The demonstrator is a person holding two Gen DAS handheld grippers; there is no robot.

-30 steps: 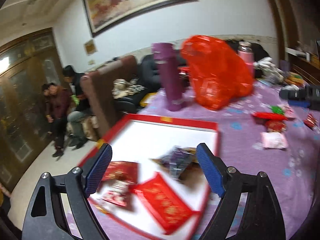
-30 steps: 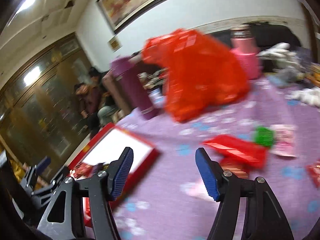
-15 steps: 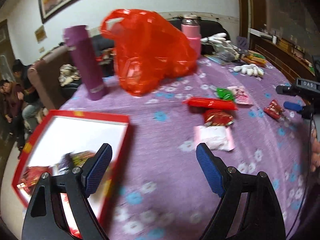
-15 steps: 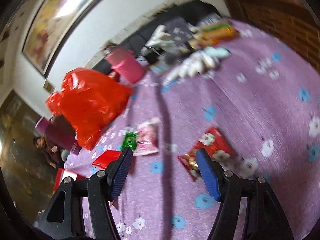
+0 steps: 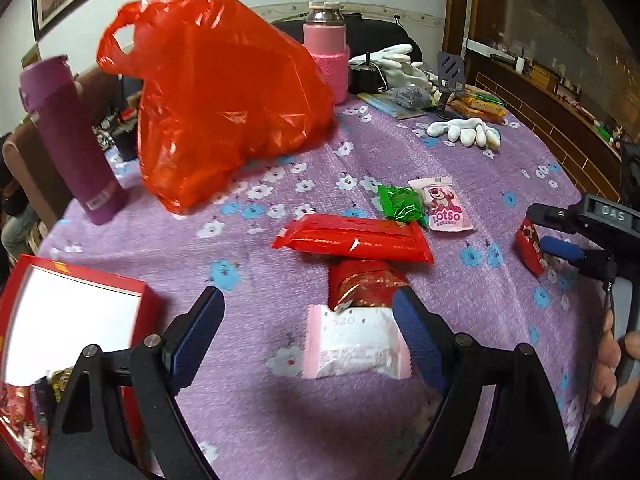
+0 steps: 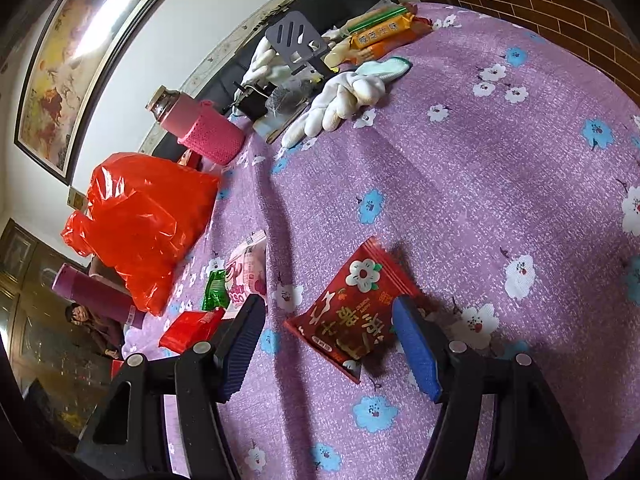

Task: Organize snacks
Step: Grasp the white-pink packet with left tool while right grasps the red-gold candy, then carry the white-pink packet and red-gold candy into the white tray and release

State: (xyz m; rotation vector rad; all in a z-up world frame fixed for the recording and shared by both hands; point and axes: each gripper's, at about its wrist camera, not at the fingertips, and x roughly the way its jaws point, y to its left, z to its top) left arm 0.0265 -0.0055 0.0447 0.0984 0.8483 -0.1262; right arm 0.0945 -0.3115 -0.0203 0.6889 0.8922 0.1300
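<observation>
My right gripper hangs low over the purple flowered tablecloth with its jaws spread wide and nothing between them. The red snack packet with the white flower lies flat on the cloth directly ahead, framed by the two blue pads, and appears to sit partly inside the gap already. Its long axis runs on a diagonal, from the near-left corner up toward the far right, so it lies skewed to the line between my pads, not square to it. As I judge it, I have to turn the wrist a little or accept a pinch across the corners, then go straight down and slightly forward.

My left gripper is also wide and empty. It faces the pale pink-and-white packet, which lies flat just ahead between its pads, long axis roughly across my view, with a crumpled red foil packet touching its far edge. Beyond that lies the long red wrapper, then a green foil packet and a pink Lotso packet side by side.

The red box, white inside and already holding a few wrapped snacks at its near end, sits at the left edge of the cloth, just beside my left gripper and well apart from my right. So the flowered packet is the right hand's to take, and it faces the longer carry.

The packet looks thin, glossy and slightly puffed, printed with gold characters, so I expect it to slip and crumple.
</observation>
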